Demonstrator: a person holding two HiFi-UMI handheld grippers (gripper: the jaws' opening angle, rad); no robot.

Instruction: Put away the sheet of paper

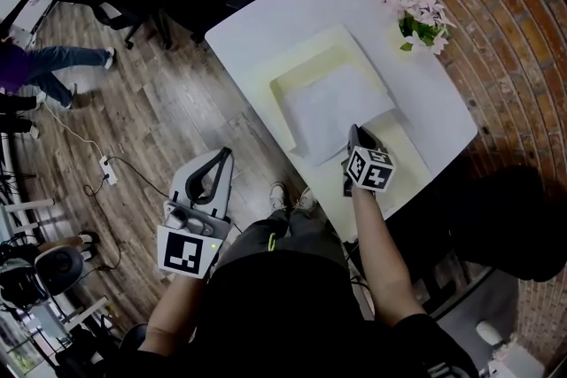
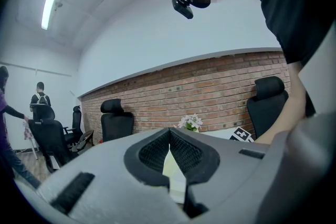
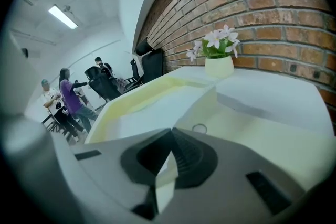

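Note:
A white sheet of paper (image 1: 332, 106) lies tilted over an open pale yellow box (image 1: 301, 71) on the white table (image 1: 266, 22). My right gripper (image 1: 355, 133) is shut on the sheet's near corner. In the right gripper view the sheet (image 3: 152, 115) runs from between the jaws (image 3: 170, 136) out over the box (image 3: 157, 93). My left gripper (image 1: 223, 157) hangs off the table's near left side, above the wooden floor. Its jaws meet at the tips with nothing between them, as the left gripper view (image 2: 169, 132) also shows.
A pot of pale flowers (image 1: 422, 20) stands at the table's far right corner, against the brick wall (image 1: 496, 31). The box's flat lid (image 1: 409, 146) lies to the right of the gripper. Office chairs and people are at the far left of the room (image 1: 53, 66).

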